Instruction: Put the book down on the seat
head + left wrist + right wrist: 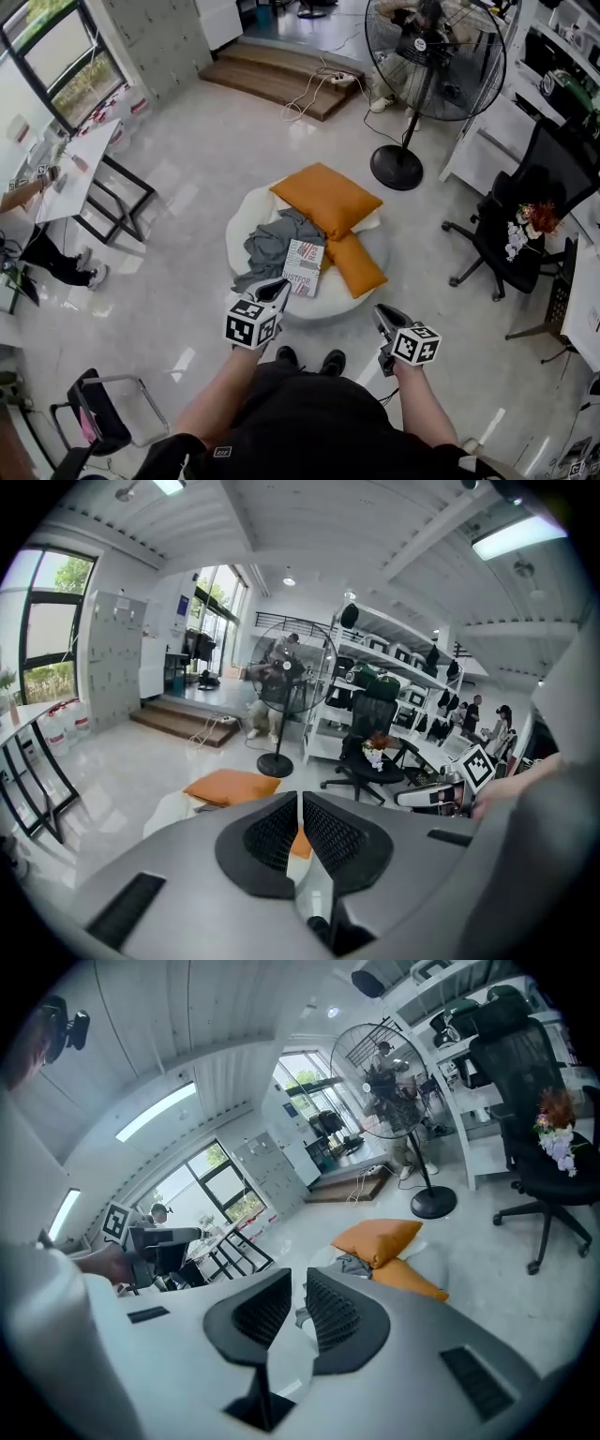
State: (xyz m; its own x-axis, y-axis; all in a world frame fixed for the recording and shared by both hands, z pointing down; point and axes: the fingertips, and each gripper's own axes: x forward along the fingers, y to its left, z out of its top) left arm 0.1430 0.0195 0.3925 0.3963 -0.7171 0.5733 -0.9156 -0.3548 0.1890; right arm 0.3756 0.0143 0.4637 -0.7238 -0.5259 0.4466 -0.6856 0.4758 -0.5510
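On the round white padded seat, a crumpled grey cloth lies at the left. The white-and-red paperback book lies flat against it near the front edge, and two orange fabric cushions sit to the right. In front of the seat, the left gripper holds its jaws all but together on nothing, near the book's corner, while the right gripper, off the seat's right front, shows a narrow gap, also empty.

The room is brightly, evenly lit by long white ceiling light strips and tall black-framed windows. Soft glare is thrown across the glossy pale floor. Both gripper views are strongly bent and darkened at their edges.
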